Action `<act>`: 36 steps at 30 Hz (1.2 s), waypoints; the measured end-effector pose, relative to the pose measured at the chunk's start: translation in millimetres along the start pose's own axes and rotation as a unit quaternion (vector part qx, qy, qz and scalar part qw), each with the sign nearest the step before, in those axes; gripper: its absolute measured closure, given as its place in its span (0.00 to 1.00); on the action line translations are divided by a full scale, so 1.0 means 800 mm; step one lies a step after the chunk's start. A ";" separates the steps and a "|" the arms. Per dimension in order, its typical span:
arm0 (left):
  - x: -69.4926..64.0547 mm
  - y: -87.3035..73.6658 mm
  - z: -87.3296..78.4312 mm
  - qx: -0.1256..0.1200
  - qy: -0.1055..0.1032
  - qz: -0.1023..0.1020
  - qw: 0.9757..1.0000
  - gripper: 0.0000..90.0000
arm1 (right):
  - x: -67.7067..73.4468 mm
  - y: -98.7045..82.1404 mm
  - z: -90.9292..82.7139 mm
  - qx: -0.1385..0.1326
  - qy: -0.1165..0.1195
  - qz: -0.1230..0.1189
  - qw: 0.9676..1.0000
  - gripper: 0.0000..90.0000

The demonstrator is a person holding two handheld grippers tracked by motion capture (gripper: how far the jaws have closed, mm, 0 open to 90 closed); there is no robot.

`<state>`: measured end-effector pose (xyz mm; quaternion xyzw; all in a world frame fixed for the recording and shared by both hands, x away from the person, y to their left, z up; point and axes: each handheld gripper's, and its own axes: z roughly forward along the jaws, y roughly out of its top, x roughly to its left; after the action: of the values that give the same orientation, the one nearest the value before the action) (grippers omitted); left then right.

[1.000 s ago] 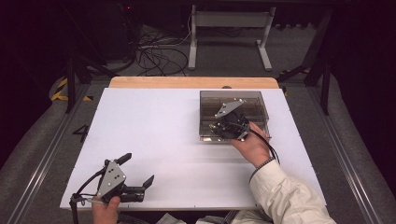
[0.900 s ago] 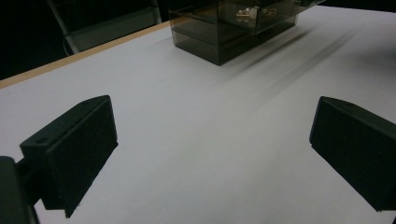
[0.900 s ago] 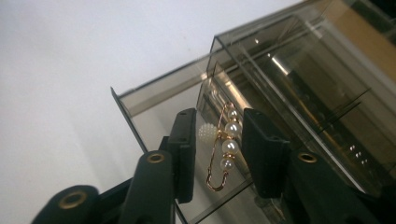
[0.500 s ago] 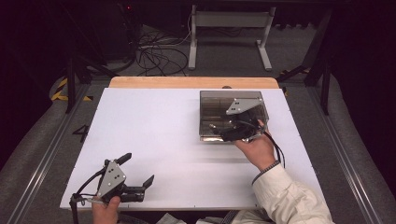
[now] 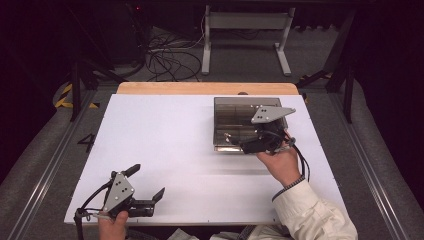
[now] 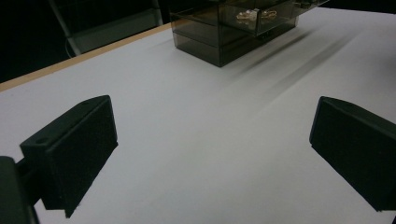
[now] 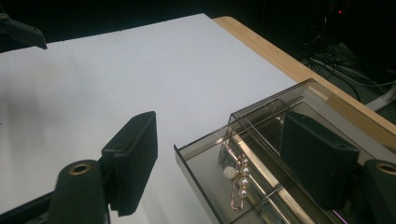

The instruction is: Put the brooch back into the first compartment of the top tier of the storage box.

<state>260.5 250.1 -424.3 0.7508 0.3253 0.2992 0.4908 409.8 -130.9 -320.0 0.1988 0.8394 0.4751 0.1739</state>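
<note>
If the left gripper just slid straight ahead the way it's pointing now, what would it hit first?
Probably the smoky clear drawer box. The left gripper stands open over bare white table, and the box is the first thing ahead, slightly off to one side, so it might only graze it.

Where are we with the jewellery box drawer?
Done: the drawer of the smoky box is pulled part open, with a pearl clip lying inside. In hand: nothing; the right claw has just opened above it, holding nothing. The left claw rests open on the table. Left, probably: shutting the drawer.
</note>
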 end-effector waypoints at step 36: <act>-0.001 0.001 0.000 -0.010 -0.009 -0.007 1.000 0.02 | 0.029 -0.089 -0.094 -0.083 0.003 0.014 0.996 0.08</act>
<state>259.8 249.3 -423.6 0.7459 0.3232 0.2923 0.5037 341.9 -207.7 -347.1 0.1935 0.7946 0.5464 0.1805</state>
